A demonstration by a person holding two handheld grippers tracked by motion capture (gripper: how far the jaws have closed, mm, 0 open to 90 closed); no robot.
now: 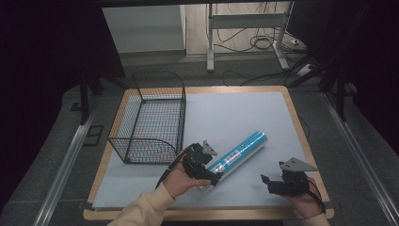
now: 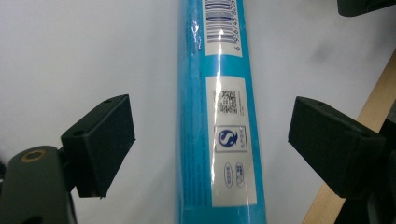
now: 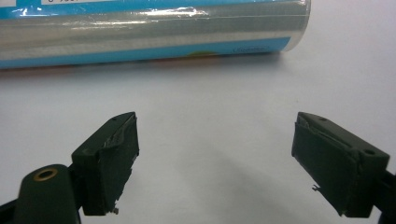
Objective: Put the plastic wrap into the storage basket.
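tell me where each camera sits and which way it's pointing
High view: above the person's side, looking forward and down on the grey-topped table, black wire basket and blue plastic-wrapped tube; both forearms enter below.
Left gripper view: on the left gripper, looking along the tube between open jaws.
Right gripper view: on the right gripper, facing the tube's side, jaws open.
All three share the tube.

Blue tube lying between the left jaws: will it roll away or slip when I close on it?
The blue tube lies on its side on the grey mat, so a nudge would probably roll it. Its glossy wrap shows glare, so the pads may slide; grip squarely. It looks rigid and straight, likely keeping its shape when lifted near one end by the left gripper.
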